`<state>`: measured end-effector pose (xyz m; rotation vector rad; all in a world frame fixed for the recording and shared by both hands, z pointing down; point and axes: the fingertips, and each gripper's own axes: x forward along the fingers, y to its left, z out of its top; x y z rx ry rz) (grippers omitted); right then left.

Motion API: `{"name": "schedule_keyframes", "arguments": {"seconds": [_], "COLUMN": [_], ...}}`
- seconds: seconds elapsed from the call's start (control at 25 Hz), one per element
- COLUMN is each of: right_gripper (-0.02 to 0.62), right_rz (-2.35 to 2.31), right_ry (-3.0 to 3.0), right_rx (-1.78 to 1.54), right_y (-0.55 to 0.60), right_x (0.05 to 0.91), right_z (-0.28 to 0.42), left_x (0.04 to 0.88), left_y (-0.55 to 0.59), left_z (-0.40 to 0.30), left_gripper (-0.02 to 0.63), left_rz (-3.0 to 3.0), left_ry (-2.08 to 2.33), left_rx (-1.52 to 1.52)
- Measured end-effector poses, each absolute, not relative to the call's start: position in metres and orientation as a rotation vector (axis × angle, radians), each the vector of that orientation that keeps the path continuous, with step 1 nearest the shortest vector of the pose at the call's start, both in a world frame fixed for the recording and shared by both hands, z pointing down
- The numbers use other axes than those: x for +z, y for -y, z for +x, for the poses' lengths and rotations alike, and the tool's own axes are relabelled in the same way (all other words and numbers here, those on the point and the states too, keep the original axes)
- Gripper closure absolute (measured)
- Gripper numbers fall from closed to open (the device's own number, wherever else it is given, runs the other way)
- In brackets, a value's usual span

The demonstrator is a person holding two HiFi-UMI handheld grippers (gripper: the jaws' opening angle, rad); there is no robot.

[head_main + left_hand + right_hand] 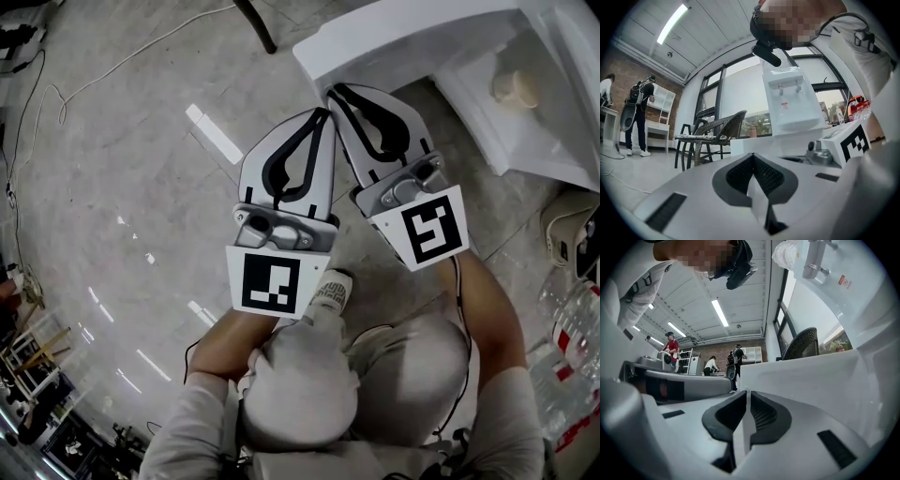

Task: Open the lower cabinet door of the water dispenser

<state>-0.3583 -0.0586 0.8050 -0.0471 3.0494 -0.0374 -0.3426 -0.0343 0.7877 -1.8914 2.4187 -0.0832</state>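
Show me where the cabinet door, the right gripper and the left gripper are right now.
cabinet door (394,47), head view, on its white face.
right gripper (335,91), head view, at the fingertips, at the door's free edge.
left gripper (327,114), head view, at the fingertips, which meet.

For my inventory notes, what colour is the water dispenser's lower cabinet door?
White; the cabinet door shows best in the head view.

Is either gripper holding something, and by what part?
The right gripper pinches the cabinet door by its thin outer edge; the left gripper is shut on nothing.
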Motion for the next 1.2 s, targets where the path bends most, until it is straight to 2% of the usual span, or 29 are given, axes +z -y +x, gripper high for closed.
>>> {"name": "schedule_keyframes", "arguments": {"seconds": [0.28,0.56,0.92,1.2], "right_gripper": [0.555,0.555,0.555,0.555], "right_rz": [-0.060,-0.113,-0.387,-0.780], "right_ry": [-3.045,-3.046,-3.042,-2.964], "right_rx": [-0.104,-0.140,-0.168,-0.177], "right_y": [0.060,0.075,0.107,0.134], "right_x": [0.805,0.805,0.787,0.689], "right_z": [-0.358,-0.321,-0.210,-0.105], "left_x": [0.784,0.783,0.763,0.665], "left_y": [0.034,0.043,0.081,0.093], "left_z": [-0.343,-0.326,-0.265,-0.222], "left_gripper": [0.604,0.604,0.604,0.604], "left_rz": [-1.885,-1.940,-2.101,-2.207], "left_ry": [-2.414,-2.364,-2.196,-2.100], "left_rx": [-0.082,-0.073,-0.028,-0.040]}}
